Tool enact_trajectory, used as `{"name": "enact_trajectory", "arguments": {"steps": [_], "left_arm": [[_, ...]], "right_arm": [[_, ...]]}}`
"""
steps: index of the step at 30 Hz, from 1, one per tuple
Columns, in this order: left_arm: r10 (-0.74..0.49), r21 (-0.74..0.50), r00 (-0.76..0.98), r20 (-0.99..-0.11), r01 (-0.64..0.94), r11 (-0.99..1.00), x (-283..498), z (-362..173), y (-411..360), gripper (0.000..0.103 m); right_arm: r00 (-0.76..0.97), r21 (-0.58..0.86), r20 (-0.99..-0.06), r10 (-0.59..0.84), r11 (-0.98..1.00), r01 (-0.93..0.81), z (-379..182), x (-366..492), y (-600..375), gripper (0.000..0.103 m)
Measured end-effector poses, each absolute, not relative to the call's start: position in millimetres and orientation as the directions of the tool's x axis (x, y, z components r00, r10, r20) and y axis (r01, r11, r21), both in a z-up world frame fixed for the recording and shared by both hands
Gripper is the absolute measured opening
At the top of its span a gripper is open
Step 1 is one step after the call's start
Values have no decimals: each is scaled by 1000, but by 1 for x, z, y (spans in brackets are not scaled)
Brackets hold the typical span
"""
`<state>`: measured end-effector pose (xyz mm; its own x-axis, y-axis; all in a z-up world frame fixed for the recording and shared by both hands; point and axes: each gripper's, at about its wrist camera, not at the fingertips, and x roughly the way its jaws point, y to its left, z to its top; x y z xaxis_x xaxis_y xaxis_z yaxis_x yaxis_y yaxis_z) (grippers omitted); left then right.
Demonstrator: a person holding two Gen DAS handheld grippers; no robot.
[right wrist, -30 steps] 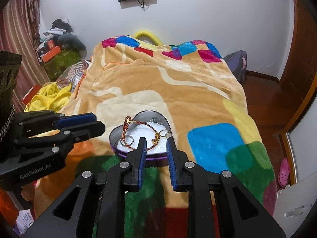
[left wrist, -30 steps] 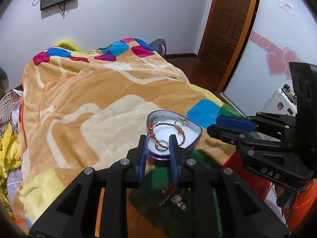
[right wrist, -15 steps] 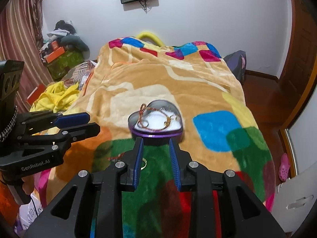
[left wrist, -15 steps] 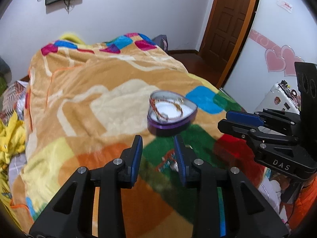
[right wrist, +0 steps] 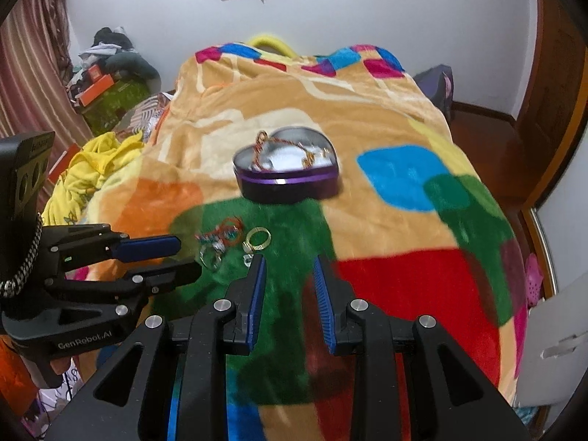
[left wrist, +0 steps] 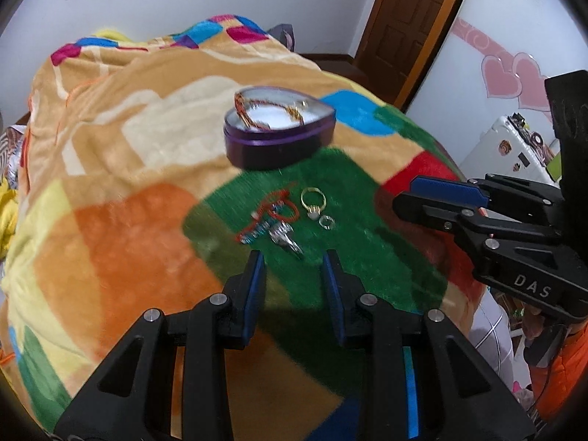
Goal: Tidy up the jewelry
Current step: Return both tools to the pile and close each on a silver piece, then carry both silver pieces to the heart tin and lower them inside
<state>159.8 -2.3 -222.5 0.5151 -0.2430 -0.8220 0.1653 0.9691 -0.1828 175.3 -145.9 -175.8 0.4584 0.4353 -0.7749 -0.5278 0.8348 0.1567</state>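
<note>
A purple heart-shaped tin (left wrist: 279, 136) stands open on the bed blanket with a red-gold bracelet (left wrist: 257, 110) lying in it; it also shows in the right wrist view (right wrist: 288, 176). On the green patch in front of it lie a red beaded bracelet (left wrist: 268, 217), a gold ring (left wrist: 313, 200), a small silver ring (left wrist: 327, 222) and a silver piece (left wrist: 284, 240). My left gripper (left wrist: 294, 257) is open and empty just short of the loose jewelry. My right gripper (right wrist: 288, 261) is open and empty, to the right of the gold ring (right wrist: 258, 239).
A colourful patchwork blanket (left wrist: 110, 169) covers the bed. Yellow cloth (right wrist: 95, 161) and boxes lie on the left side of the bed. A wooden door (left wrist: 408, 18) stands at the back right. A white cabinet (right wrist: 558, 341) is at the right.
Both grippers have pulled back from the tin and dropped lower, and their jaws have opened wider. The loose jewelry on the green patch has come into view.
</note>
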Motion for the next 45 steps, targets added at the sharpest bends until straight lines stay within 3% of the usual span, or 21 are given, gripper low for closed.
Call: {"name": "enact_trajectory", "arguments": {"steps": [10, 15, 30, 36, 45], "left_arm": [[-247, -225, 499, -831, 105, 969, 184, -238, -1, 32], [-234, -223, 510, -828, 83, 971, 188, -240, 5, 14], [-181, -174, 563, -807, 67, 983, 166, -227, 23, 14], [-164, -161, 583, -796, 57, 985, 165, -222, 26, 14], [-174, -172, 623, -763, 64, 983, 165, -203, 28, 14]], "right_arm": [[447, 151, -791, 418, 841, -519, -187, 171, -152, 24], [432, 157, -794, 427, 831, -534, -191, 169, -147, 24], [424, 136, -781, 458, 788, -601, -204, 171, -111, 24], [448, 95, -781, 435, 792, -603, -210, 172, -104, 9], [480, 90, -760, 437, 803, -589, -196, 170, -110, 9]]}}
